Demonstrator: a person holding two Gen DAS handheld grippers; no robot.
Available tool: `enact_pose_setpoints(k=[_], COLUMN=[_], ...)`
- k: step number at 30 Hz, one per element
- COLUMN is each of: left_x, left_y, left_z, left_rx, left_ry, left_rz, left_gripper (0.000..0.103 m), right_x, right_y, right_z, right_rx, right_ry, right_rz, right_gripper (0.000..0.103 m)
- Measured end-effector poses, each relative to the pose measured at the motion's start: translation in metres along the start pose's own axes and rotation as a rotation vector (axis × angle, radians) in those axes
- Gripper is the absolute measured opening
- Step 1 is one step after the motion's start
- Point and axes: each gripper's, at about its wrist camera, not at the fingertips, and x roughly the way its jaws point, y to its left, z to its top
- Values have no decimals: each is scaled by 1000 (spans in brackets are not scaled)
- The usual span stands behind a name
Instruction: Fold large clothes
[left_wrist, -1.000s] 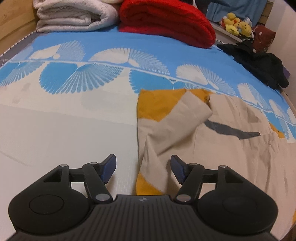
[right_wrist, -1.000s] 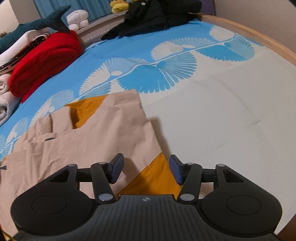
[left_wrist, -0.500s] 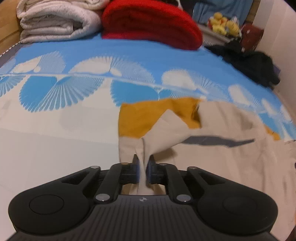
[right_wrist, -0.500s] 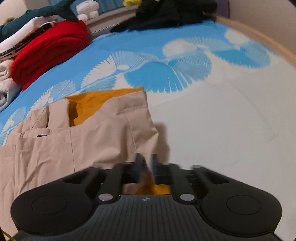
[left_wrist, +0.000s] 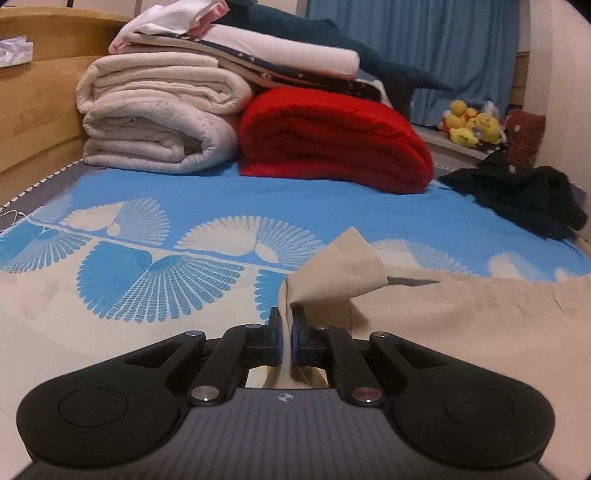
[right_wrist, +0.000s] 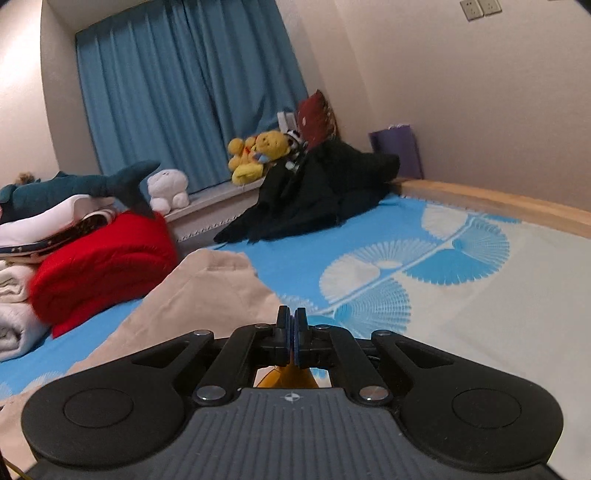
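Above the bedsheet (left_wrist: 155, 206), both tools, left (left_wrist: 287, 325) and right (right_wrist: 291, 325), clamped on the beige garment (left_wrist: 461, 325).

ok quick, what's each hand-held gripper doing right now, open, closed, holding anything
Left hand-held gripper: closed, pinching the beige garment.
Right hand-held gripper: closed on the garment's orange edge.

The beige garment (left_wrist: 461, 314) is smooth matt cloth; the red blanket (left_wrist: 332, 144) looks fuzzy; the tongs (left_wrist: 287, 334) are matt black plastic; the headboard (left_wrist: 40, 107) is smooth wood.
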Motion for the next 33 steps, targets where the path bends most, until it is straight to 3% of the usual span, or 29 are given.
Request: enact_pose_setpoints(k=[6,7,8,9,11,13,14,15,16,18,21,25,29,30,32,33], left_x=[50,62,72,81,86,90,91,90,90,86,86,85,87,88,88,87], left_y=[4,6,7,7,8,16,21,26,32,44,55,57,54,53,54,54], left_z=[-15,-19,-22,-25,-26,-23,-20,-18,-16,-16,-19,-19,-21,-21,-21,-21], left_rx=[-36,-61,-72,-66,-58,-96,-118,-141,-167,-233,-291,-304,-302,-296,-304,-312], left_ry=[112,168,224,268,285,309,321,334,339,346,379,393,402,398,386,377], left_rz=[44,12,-13,-9,22,36,40,44,39,13,-25,-40,-52,-44,-53,-67], left_gripper=[5,6,7,12,27,49,54,59,60,61,61,61,60,58,42,24], right_x=[47,57,73,84,97,99,98,96,95,92,96,93,97,100,106,109], right_y=[2,-4,-10,-12,-8,-1,1,1,0,-4,-10,-13,-5,-3,-1,-1], right_z=[-5,-7,-13,-21,-36,-38,-35,-33,-32,-35,-37,-42,-46,-48,-52,-55], right_rx=[11,48,74,74,24,10,12,14,21,55,83,130,97,72,50,45], right_ry=[42,81,176,253,363,390,376,362,354,360,394,426,449,458,475,487], right_rz=[-130,-136,-115,-99,-86,-50,-39,-38,-44,-48,-29,22,52,42,21,14], right_gripper=[0,0,0,0,0,3,3,13,33,54,53,54,57,57,57,57])
